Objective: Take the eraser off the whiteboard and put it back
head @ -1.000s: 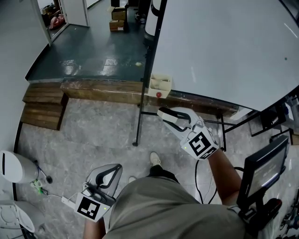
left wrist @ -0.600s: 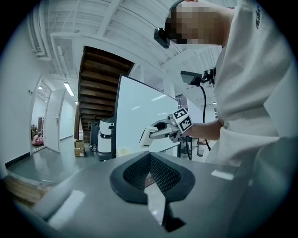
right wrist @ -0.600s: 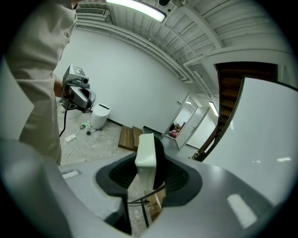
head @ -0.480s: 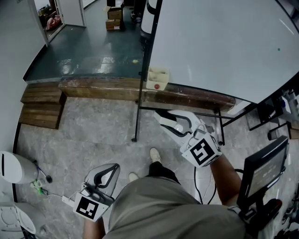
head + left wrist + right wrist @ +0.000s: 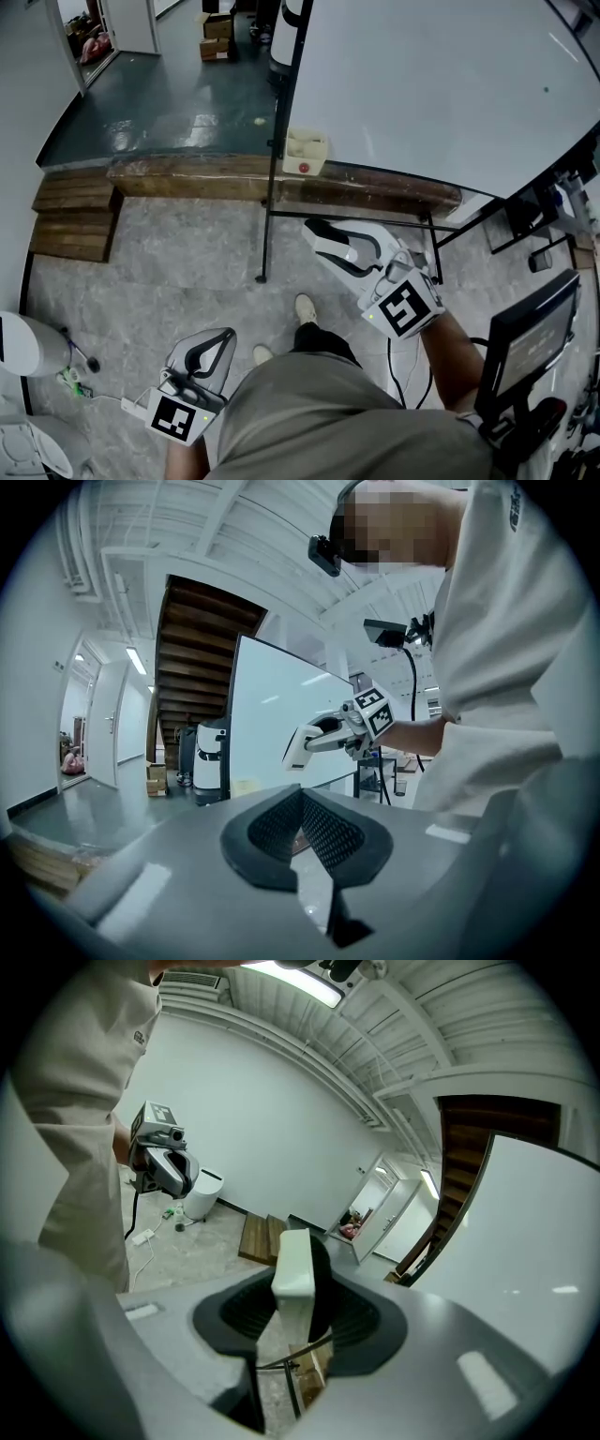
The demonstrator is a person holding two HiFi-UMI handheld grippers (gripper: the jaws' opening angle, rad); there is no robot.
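Holding a white eraser (image 5: 294, 1265) on edge in the right gripper (image 5: 300, 1324), jaws set fairly wide around it, a dark pad pressed to each flat face, the upper end standing clear above the pads. Off the whiteboard (image 5: 441, 84) with it: in the head view, carried in the air just right of centre, at about 7 o'clock of the board's face and below its lower edge, over the grey stone floor (image 5: 169, 262). Pointing toward 10 o'clock there, marker cube (image 5: 403, 307) at the 4 o'clock end, forearm (image 5: 450, 347) behind it. At 12 o'clock of the eraser, hung on the board's black stand (image 5: 266, 211) near the bottom corner, a small cream tray (image 5: 305, 150) with a red dot on its front. Behind the stand, a long wooden step (image 5: 187, 176), and beyond it at 11 o'clock a dark green floor (image 5: 169, 84) with cardboard boxes (image 5: 214, 22). Down at 7 o'clock, the left gripper (image 5: 228, 335): jaws closed tip to tip, nothing between them, well apart from board and eraser. At 4 o'clock, a dark screen (image 5: 530, 337). At 8 o'clock, against the wall, a white rounded machine (image 5: 17, 342) with cables (image 5: 80, 380) beside it
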